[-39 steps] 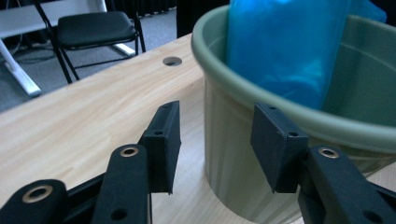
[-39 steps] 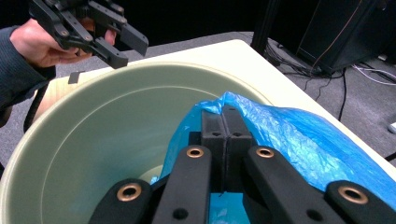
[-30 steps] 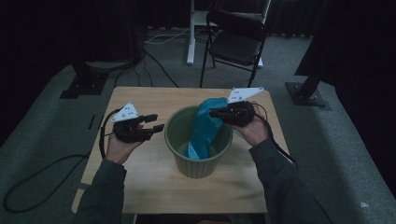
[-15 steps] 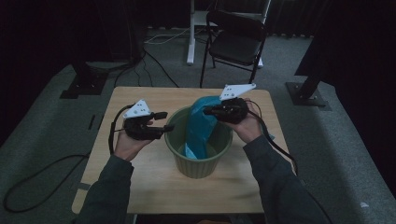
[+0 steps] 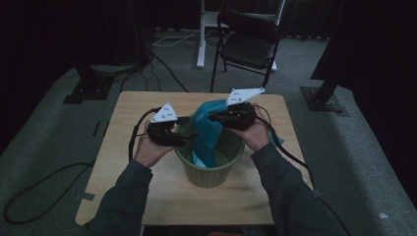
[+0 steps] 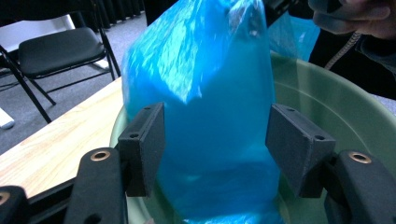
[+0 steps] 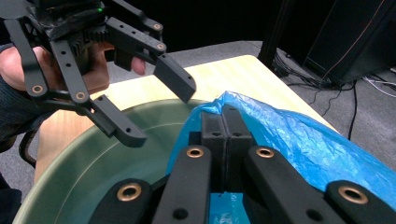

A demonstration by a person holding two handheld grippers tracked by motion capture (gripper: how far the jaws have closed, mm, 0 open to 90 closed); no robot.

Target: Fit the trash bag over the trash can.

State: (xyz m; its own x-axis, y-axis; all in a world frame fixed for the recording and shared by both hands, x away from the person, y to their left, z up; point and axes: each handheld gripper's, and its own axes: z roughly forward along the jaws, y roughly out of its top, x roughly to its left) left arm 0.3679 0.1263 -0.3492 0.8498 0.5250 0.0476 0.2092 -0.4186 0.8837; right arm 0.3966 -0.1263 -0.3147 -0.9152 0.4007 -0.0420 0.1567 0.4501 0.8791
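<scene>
Bag [image 6: 210, 116] between open left jaws, untouched

The right gripper [image 7: 223, 128] has its two black jaws pressed together on the top edge of a blue plastic bag [image 7: 299, 140] above a green bin [image 7: 84, 172]. Opposite, the left gripper [image 7: 161, 100] hangs over the bin's far rim with jaws spread wide, the wooden table [image 7: 224, 79] behind it.

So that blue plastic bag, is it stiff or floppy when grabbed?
Probably floppy and light: the blue bag hangs creased from the right gripper, drooping into the green bin. Its glossy film may slip between the left gripper's open pads.
</scene>
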